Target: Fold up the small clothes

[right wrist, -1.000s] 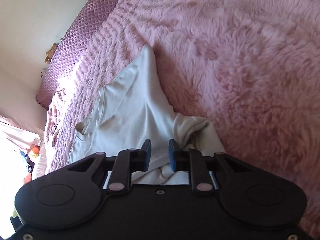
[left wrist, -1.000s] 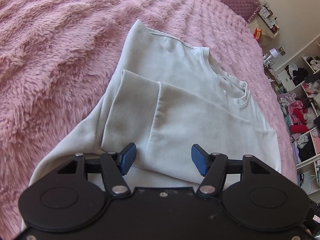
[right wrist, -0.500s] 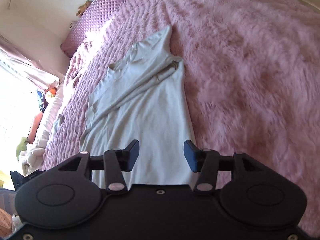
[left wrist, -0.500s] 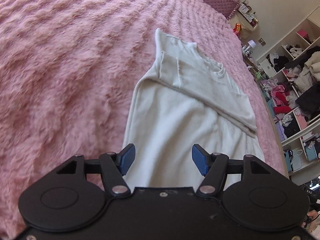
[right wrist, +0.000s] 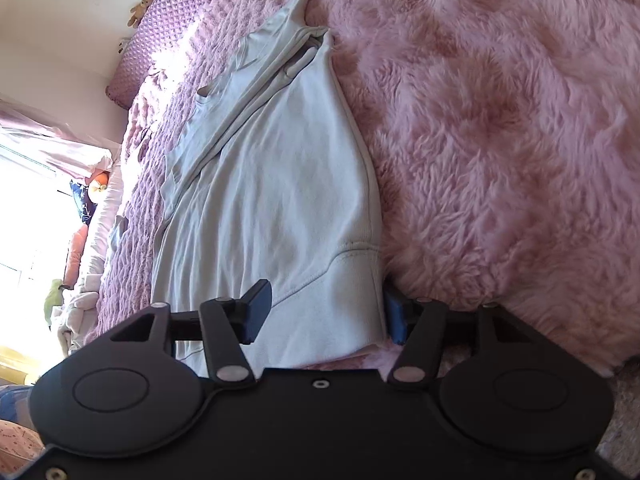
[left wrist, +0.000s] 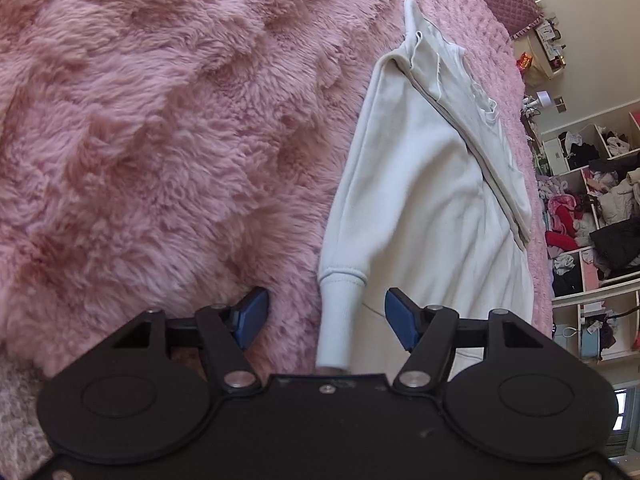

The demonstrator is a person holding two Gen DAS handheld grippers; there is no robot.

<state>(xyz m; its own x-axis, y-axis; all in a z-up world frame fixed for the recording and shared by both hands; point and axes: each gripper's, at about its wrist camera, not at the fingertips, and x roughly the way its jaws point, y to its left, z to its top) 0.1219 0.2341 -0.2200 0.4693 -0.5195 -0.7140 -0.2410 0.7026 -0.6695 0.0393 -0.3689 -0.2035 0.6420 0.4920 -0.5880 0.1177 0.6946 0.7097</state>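
Two grippers are hovering low over the bed, both at the near end of a pale sweatshirt (left wrist: 424, 200) that is lying flat and lengthwise on the fluffy pink blanket (left wrist: 160, 140). My left gripper (left wrist: 326, 318) is standing wide open; its blue pads (left wrist: 250, 316) are sitting on either side of a ribbed cuff (left wrist: 340, 308), which is lying between them without being touched. That sleeve is running along the garment's left edge toward the far end, and a second sleeve (left wrist: 492, 160) is lying folded diagonally across the chest, near the collar.

My right gripper (right wrist: 324, 314) has just been opening its jaws, and they are now standing apart around the hem corner (right wrist: 352, 280) of the sweatshirt (right wrist: 280, 168). Its left pad (right wrist: 258, 308) is resting above the cloth, while its right pad is peeking out from behind the hem's edge; I am gripping nothing with it, as far as I can see.

Beyond the garment, a quilted purple headboard (right wrist: 160, 36) is standing against the wall, and open shelves (left wrist: 592, 208) stuffed with clothes are showing at the left view's right edge.
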